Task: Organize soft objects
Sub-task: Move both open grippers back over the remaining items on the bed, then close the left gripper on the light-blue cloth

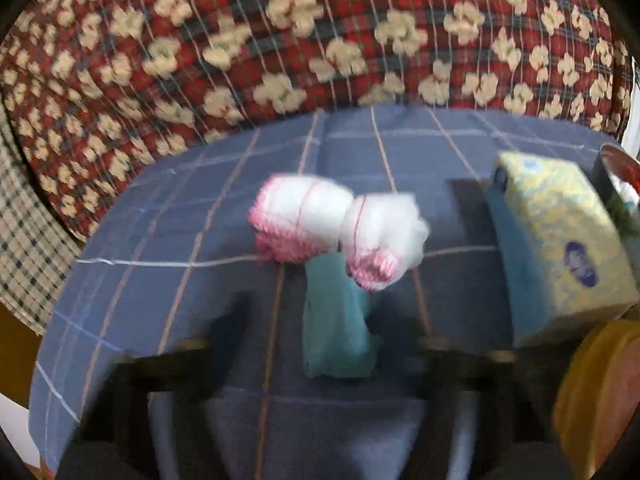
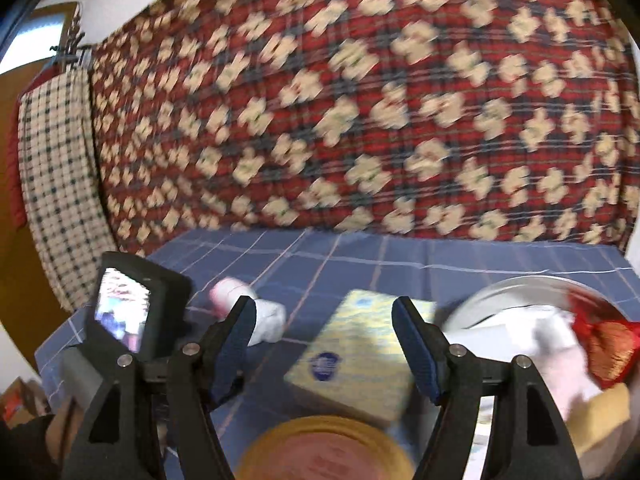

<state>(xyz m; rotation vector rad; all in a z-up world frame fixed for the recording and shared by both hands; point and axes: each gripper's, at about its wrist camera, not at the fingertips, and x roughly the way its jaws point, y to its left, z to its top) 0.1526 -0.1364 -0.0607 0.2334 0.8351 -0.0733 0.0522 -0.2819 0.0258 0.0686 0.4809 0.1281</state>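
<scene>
A pair of white rolled socks with pink striped cuffs [image 1: 338, 228] is seen at the middle of the blue checked cloth [image 1: 168, 216] covering the desk, in the left wrist view. A teal strip of soft fabric [image 1: 334, 320] lies just near of the socks and touches them. The left hand-held gripper [image 1: 320, 360] is heavily blurred; its jaws are clenched, and whether the teal fabric is pinched cannot be told. To the right, a yellow and blue patterned tissue box [image 1: 560, 248] rests on the cloth. In the right wrist view, the right hand-held gripper [image 2: 324, 344] is released, with nothing between its dark blue pads [image 2: 236, 344]. A round silver metal tin [image 2: 516, 292] holding white and red soft items is seen at the far right, and a round orange lid [image 2: 324, 452] lies nearest.
</scene>
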